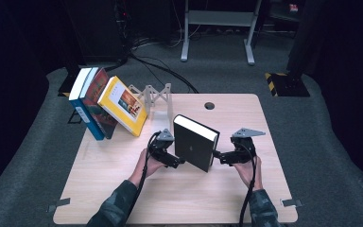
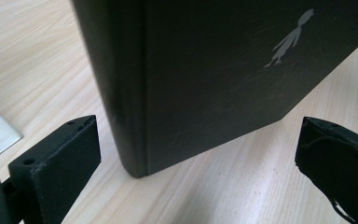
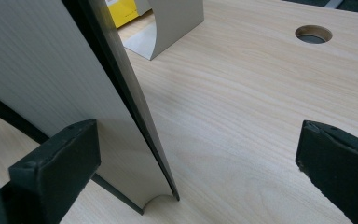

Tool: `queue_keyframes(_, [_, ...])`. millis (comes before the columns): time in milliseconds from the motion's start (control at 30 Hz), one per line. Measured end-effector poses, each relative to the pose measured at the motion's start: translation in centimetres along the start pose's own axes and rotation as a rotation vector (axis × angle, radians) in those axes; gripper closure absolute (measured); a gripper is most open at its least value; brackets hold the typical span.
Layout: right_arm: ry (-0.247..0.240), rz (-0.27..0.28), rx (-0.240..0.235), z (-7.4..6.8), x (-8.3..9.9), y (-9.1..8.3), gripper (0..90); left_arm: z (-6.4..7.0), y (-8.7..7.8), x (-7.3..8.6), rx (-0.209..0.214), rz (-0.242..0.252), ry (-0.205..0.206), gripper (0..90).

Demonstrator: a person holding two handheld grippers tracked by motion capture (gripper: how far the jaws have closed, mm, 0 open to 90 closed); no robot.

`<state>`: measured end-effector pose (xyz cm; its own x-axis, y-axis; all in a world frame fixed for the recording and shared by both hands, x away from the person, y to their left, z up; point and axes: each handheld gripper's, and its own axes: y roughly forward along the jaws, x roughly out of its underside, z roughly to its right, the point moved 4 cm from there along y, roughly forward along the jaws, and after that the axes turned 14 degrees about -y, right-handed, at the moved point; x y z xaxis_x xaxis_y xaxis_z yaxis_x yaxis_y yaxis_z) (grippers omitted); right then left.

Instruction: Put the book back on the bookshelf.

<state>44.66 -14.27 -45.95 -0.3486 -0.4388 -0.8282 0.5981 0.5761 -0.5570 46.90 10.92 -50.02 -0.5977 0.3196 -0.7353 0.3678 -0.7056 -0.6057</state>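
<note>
Two grippers are flanking the upright black book (image 1: 196,142): left gripper (image 1: 178,162) and right gripper (image 1: 219,156) both gaping wide, clamping nothing.

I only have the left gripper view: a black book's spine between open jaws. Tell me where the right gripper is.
Observer: The right gripper is at the black book's opposite side, the page edge, with its jaws open around that corner.
Operator: Report how the book stands.
Observer: Upright on the table, white page tops facing up.
Operator: Say what is behind it.
Observer: Three leaning books at the far left, with a grey bookend beside them.
</note>
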Motion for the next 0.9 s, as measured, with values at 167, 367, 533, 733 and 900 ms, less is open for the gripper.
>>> queue_keyframes(167, [0.006, -0.004, -0.004, 0.0, 0.0, 0.0, 0.0, 0.2, 0.4, -0.2, 0.009, 0.002, -0.013, 0.0])
queue_keyframes(367, [-0.007, -0.011, 0.010, 0.2, -0.2, 0.0, 0.0, 0.2, 0.3, -0.2, -0.001, -0.002, -0.008, 0.5])
queue_keyframes(533, [-0.017, -0.010, -0.002, 0.5, -0.3, 0.2, 0.0, 0.3, 0.1, 0.0, -0.015, -0.004, -0.002, 1.1])
queue_keyframes(733, [-0.014, -0.005, -0.027, 0.9, -0.3, 0.5, 0.0, 0.4, -0.2, 0.4, -0.015, 0.021, -0.018, 1.5])
queue_keyframes(900, [-0.031, -0.012, -0.033, 1.1, -0.6, 0.7, 0.0, 0.5, -0.6, 0.8, -0.018, 0.029, -0.025, 2.0])
